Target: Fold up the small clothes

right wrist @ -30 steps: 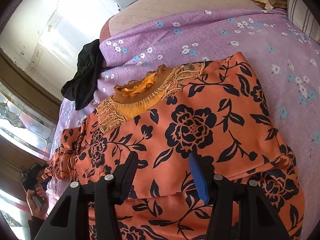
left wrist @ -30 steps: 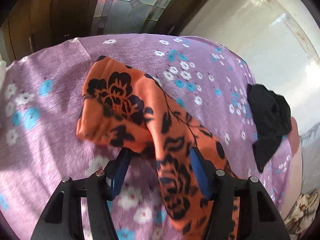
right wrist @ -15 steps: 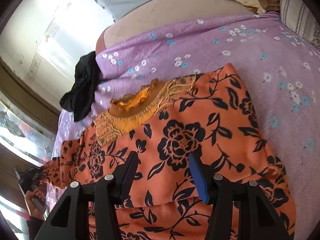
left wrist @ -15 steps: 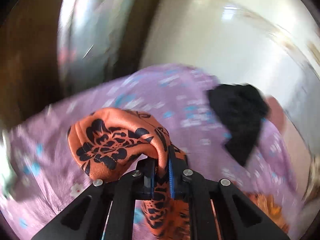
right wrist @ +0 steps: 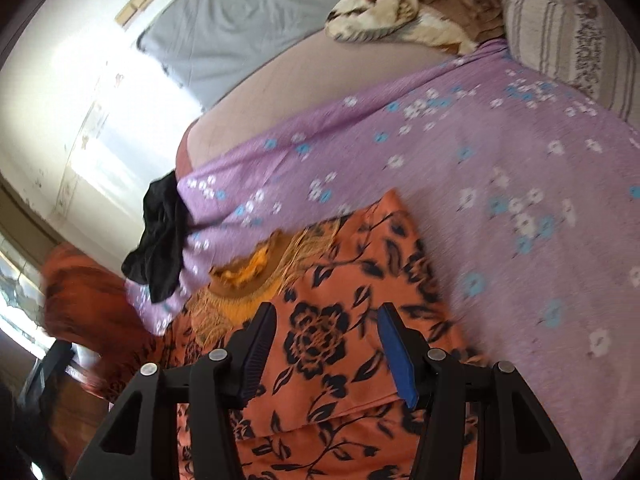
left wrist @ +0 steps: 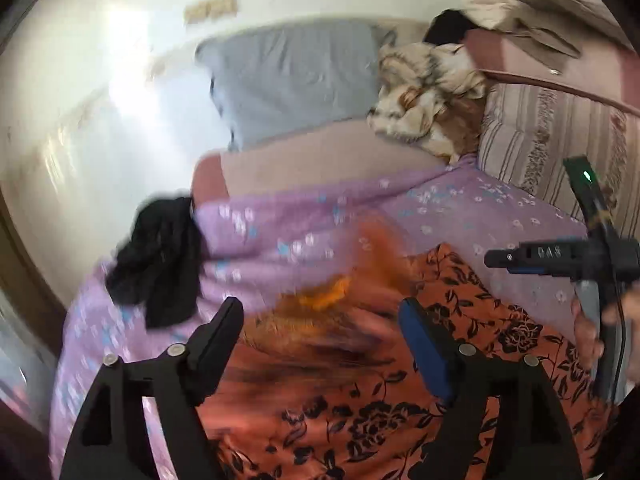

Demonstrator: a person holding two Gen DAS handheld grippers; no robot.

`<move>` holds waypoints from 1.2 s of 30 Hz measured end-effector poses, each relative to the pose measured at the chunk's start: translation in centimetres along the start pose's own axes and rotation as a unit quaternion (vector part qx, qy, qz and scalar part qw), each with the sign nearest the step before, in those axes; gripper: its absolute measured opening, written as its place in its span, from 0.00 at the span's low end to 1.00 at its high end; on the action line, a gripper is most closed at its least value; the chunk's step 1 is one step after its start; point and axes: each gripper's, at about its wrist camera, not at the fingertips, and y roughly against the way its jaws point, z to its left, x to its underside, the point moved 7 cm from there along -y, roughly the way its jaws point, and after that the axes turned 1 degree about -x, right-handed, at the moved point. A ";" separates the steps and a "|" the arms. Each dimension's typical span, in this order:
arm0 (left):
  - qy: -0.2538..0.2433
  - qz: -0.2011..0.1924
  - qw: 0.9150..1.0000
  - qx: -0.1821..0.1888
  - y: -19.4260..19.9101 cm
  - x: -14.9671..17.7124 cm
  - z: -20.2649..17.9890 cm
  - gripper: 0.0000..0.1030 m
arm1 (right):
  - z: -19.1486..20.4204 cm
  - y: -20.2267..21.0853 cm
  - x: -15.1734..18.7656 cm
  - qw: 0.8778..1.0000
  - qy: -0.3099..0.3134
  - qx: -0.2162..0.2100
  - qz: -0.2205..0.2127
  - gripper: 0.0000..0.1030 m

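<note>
While the left gripper [left wrist: 320, 322] is opening with nothing between its jaws, the flung sleeve [right wrist: 76, 300] is risking bunching; the right gripper [right wrist: 326, 344] is hovering spread over the orange garment [right wrist: 344, 280].

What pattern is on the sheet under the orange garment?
Purple sheet with small white and blue flowers; clearest in the right wrist view.
</note>
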 end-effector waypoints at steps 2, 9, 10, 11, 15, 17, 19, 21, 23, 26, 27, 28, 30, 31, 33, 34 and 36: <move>0.025 -0.014 1.000 -0.003 1.0 -0.7 1.8 0.82 | -0.4 0.7 -0.6 1.000 -0.015 -0.012 -0.008 0.62; 0.153 0.046 0.982 -0.102 -0.9 4.2 12.4 0.85 | 0.1 -0.2 -0.1 0.998 -0.021 -0.042 0.032 0.63; 0.172 0.070 0.976 -0.115 -1.9 5.9 14.0 0.85 | 0.0 -0.7 0.2 0.998 -0.026 -0.046 0.041 0.63; 0.189 0.089 0.970 -0.121 -2.7 7.1 15.1 0.85 | -0.1 -1.4 0.6 0.997 -0.033 -0.051 0.055 0.63; 0.248 0.186 0.941 -0.132 -5.9 13.3 17.7 0.85 | -0.4 -3.8 1.7 0.991 -0.068 -0.071 0.092 0.63; 0.257 0.225 0.930 -0.134 -7.3 15.6 17.8 0.84 | 0.1 -5.2 2.1 0.989 -0.075 -0.079 0.103 0.63; 0.253 0.247 0.925 -0.138 -8.2 16.8 17.5 0.80 | 0.7 -6.5 2.4 0.988 -0.070 -0.080 0.110 0.63; 0.252 0.252 0.925 -0.133 -8.3 17.3 17.4 0.79 | 1.1 -7.8 2.8 0.989 -0.064 -0.070 0.117 0.63; 0.249 0.258 0.924 -0.133 -8.7 17.6 17.4 0.79 | 1.2 -9.1 3.4 0.988 -0.060 -0.058 0.128 0.63; 0.243 0.287 0.916 -0.137 -9.8 19.1 17.4 0.79 | 1.0 -10.7 4.4 0.988 -0.053 -0.038 0.142 0.57; 0.242 0.296 0.914 -0.138 -10.2 19.5 17.3 0.79 | 1.1 -11.0 4.7 0.987 -0.049 -0.038 0.146 0.45; 0.240 0.308 0.910 -0.137 -10.6 20.0 17.2 0.77 | 1.4 -11.2 5.0 0.987 -0.040 -0.037 0.149 0.37; 0.240 0.315 0.908 -0.134 -10.9 20.4 17.0 0.74 | 1.9 -11.2 5.0 0.989 -0.023 -0.036 0.143 0.12; 0.240 0.314 0.909 -0.134 -10.9 20.3 17.0 0.74 | 2.4 -10.8 4.7 0.991 -0.010 -0.035 0.131 0.09; 0.241 0.309 0.910 -0.139 -10.9 20.1 17.2 0.74 | 3.5 -9.4 3.7 0.995 0.014 -0.038 0.095 0.07; 0.242 0.307 0.909 -0.144 -10.8 20.0 17.4 0.74 | 4.1 -8.3 3.0 0.996 0.026 -0.042 0.072 0.07; 0.249 0.306 0.907 -0.148 -10.6 20.0 17.8 0.74 | 4.9 -5.5 1.1 0.998 0.047 -0.042 0.014 0.06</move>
